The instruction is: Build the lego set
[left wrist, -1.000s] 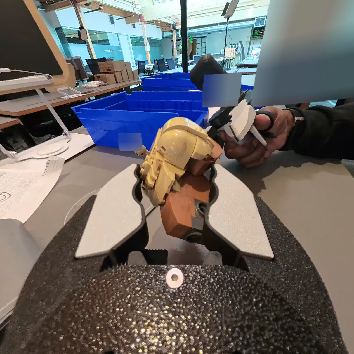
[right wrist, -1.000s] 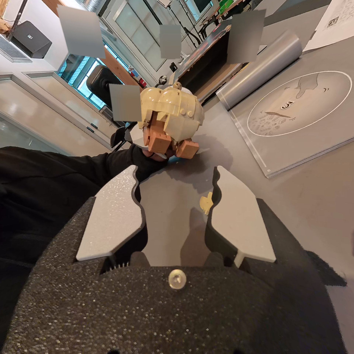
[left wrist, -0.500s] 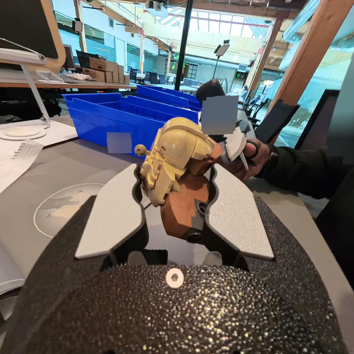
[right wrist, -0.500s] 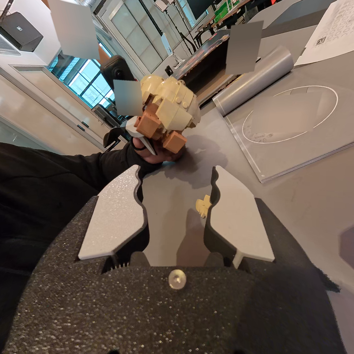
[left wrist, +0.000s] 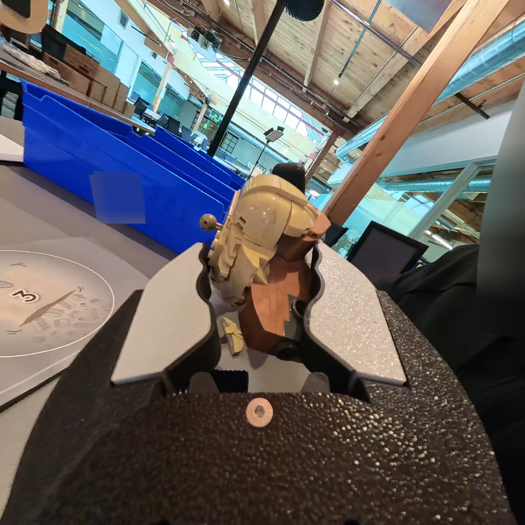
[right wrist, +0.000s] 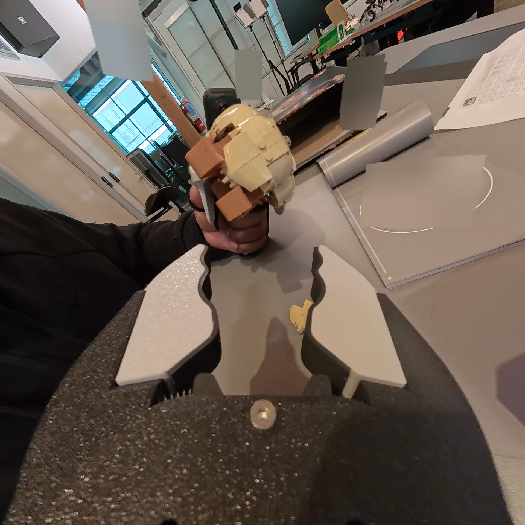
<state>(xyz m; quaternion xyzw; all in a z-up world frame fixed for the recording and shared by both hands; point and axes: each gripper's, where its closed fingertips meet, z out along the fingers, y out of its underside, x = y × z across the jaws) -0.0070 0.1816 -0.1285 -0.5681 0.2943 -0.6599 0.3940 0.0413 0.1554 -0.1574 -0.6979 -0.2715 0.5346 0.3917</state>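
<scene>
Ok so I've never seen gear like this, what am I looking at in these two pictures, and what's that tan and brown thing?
No robot here: a person holds a two-finger gripper in each hand, and each carries a camera looking along its fingers.

One picture is from the left gripper. It is closed on a tan and brown brick-built model, with both pads against its sides.

The other is from the right gripper, which is open with nothing between its fingers. Farther off it shows the same model in the left gripper, above the person's hand.

Below is a grey table. On it lie a small loose tan piece, a grey mat with a printed circle, and blue bins.
</scene>
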